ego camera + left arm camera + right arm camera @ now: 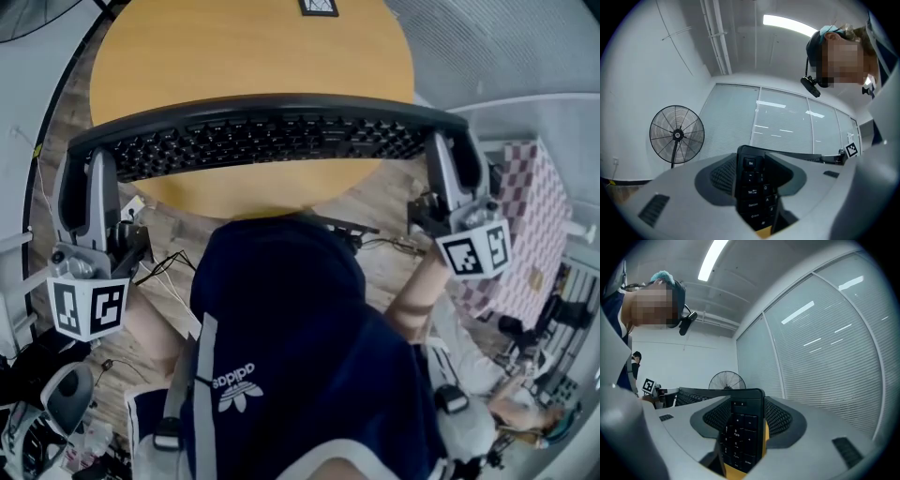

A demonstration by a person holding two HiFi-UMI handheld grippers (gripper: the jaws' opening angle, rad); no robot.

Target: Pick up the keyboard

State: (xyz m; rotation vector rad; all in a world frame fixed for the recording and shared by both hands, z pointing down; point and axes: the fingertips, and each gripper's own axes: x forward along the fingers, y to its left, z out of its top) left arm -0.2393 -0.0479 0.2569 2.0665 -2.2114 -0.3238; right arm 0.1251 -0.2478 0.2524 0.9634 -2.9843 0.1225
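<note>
A long black keyboard (267,136) hangs level in the air over the near edge of the round wooden table (253,47). My left gripper (86,192) is shut on its left end, where the Esc and Tab keys of the keyboard (752,187) show between the jaws. At the other side, my right gripper (453,169) is shut on the number-pad end of the keyboard (740,432). Both grippers point upward and a little forward.
The person's dark blue top (300,356) fills the view below the keyboard. A standing fan (676,136) is by the wall, with glass partitions and blinds (825,348) behind. Cables and clutter (56,412) lie on the floor, and a checked cloth (530,225) is at right.
</note>
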